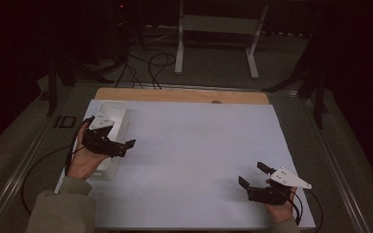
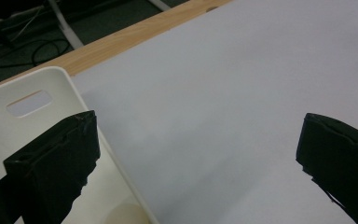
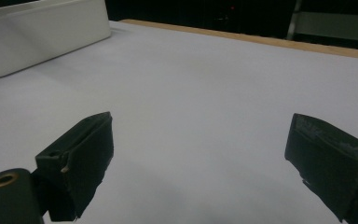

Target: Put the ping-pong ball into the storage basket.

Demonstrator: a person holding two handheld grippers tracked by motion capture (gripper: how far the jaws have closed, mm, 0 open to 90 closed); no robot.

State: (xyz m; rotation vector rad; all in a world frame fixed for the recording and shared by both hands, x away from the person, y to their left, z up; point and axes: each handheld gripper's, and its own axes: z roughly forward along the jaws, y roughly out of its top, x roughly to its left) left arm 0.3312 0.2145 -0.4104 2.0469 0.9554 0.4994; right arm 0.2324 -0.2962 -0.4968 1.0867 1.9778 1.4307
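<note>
High view is showing the left gripper [image 1: 121,144] hanging agape over the white bin [image 1: 110,112] at ten o'clock; the right gripper [image 1: 252,175] is gaping at five o'clock. Dropping carelessly, one jaw risks catching the bin's wall, tipping it.

One white bin [image 1: 115,110], two grippers, left gripper [image 1: 110,137], right gripper [image 1: 254,174], one white sheet [image 1: 194,160], one wooden table [image 1: 175,95]

We see a plain white bin [image 1: 117,112] on a pale lavender-grey sheet [image 1: 194,155] that covers the worktop [image 1: 184,95], whose far edge shows light wood. Our left hand-held gripper [image 1: 110,137] and right hand-held gripper [image 1: 252,175] are black, each topped by a light grey plate. Our sleeve [image 1: 63,208] is olive-beige.
</note>
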